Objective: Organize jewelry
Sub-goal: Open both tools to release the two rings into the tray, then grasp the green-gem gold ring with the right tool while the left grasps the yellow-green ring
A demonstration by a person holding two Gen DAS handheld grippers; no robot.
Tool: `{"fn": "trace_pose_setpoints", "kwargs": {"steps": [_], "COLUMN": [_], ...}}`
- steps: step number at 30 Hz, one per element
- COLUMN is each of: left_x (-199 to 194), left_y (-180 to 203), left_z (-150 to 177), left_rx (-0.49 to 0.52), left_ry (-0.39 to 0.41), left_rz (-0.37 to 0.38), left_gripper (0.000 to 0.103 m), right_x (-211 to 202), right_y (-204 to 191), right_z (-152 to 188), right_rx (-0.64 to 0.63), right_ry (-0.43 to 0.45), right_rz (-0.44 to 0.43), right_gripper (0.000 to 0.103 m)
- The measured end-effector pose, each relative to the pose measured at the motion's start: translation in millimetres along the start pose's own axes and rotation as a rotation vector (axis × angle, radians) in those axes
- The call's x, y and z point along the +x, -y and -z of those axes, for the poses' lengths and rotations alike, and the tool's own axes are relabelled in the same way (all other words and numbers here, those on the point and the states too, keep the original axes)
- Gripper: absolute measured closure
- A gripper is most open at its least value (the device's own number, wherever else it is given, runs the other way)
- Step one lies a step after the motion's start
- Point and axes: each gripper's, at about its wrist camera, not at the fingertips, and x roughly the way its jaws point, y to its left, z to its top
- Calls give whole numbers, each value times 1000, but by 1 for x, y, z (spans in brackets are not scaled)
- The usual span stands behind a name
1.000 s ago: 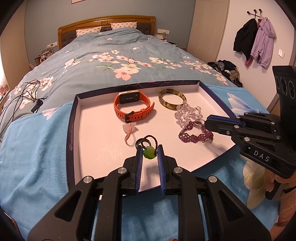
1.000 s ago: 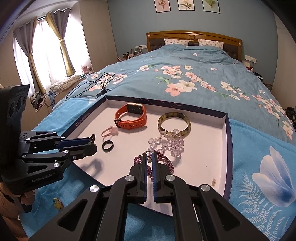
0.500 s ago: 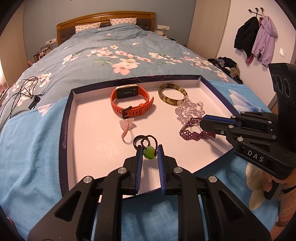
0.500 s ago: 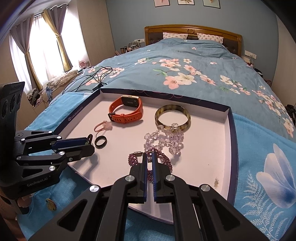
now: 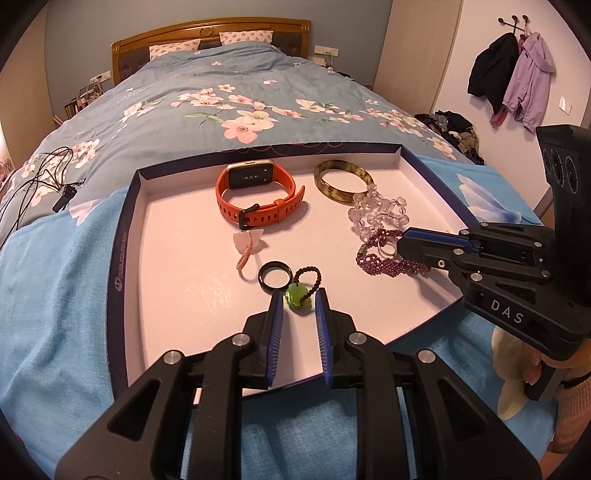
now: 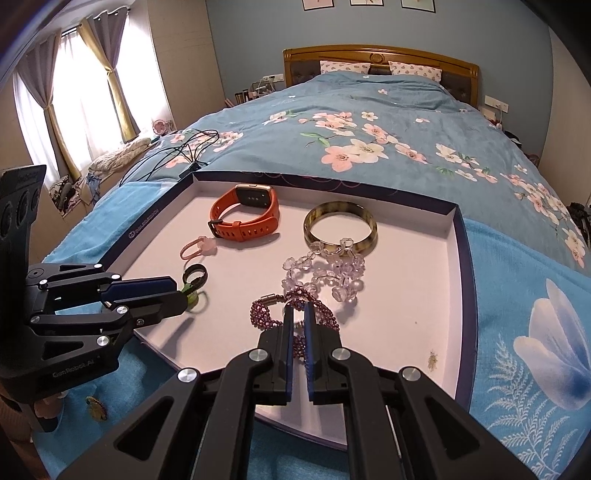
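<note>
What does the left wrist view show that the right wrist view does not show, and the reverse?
Only the left wrist view: dark and lilac jackets on wall hooks and the green stone pendant on a dark beaded loop seen clearly.

Only the right wrist view: a curtained window and framed pictures above the headboard.

Both: the shallow white tray with dark rim, orange-strapped smartwatch, mottled brown bangle, clear crystal bead bracelet, purple beaded bracelet, black ring.

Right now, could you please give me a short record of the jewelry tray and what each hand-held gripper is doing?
surface: tray on a blue bedspread
left hand-held gripper: shut on green pendant
right hand-held gripper: shut on purple bead bracelet
loose in tray: orange watch, amber bangle, clear crystal beads, black ring, pink charm
</note>
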Motion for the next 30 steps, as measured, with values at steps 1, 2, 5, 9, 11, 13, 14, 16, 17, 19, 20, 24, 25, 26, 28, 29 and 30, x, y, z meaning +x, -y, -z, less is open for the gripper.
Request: {"fn": "trace_pose_setpoints", "kwargs": {"steps": [1, 2, 5, 9, 11, 13, 14, 16, 17, 19, 20, 24, 25, 26, 28, 29, 30], "left_x": [-1, -1, -6, -25, -38, -51, -57, -69, -75, -86, -89, -99, -101, -101, -103, -103, -104], "left_y": [0, 0, 1, 1, 1, 0, 0, -2, -3, -4, -4, -2, -2, -2, -2, -2, 0], "left_z": [0, 0, -1, 2, 5, 11, 14, 21, 27, 38, 43, 68, 75, 79, 90, 94, 99], "left_rx": [0, 0, 1, 9, 20, 28, 31, 41, 44, 54, 57, 79, 82, 84, 84, 88, 94], "left_ry": [3, 7, 27, 75, 107, 130, 139, 152, 159, 165, 164, 141, 130, 124, 109, 102, 98], "left_rz": [1, 2, -1, -9, -8, 5, 6, 18, 21, 31, 35, 27, 31, 34, 37, 39, 38], "left_gripper": [84, 83, 78, 74, 69, 66, 64, 62, 61, 59, 58, 56, 56, 56, 56, 55, 55], "right_x": [0, -1, -7, -21, -32, -45, -49, -59, -64, -72, -74, -79, -79, -78, -78, -78, -78], "right_y": [0, 0, 2, 5, 2, -2, -5, -10, -13, -18, -20, -31, -34, -37, -43, -45, -47], "right_z": [0, 0, 2, 5, 8, 14, 16, 23, 29, 40, 44, 68, 72, 78, 88, 93, 97], "right_rx": [1, 3, 10, 29, 27, 14, 8, -6, -15, -28, -31, -46, -49, -52, -56, -60, -56], "right_ry": [1, 4, 18, 47, 64, 80, 84, 88, 88, 79, 73, 32, 24, 10, -8, -16, -21], "right_rz": [1, 4, 6, -2, -14, -27, -33, -44, -51, -61, -69, -91, -93, -99, -101, -98, -98], "right_gripper": [99, 98, 97, 87, 80, 76, 74, 71, 69, 69, 69, 68, 68, 68, 69, 69, 69]}}
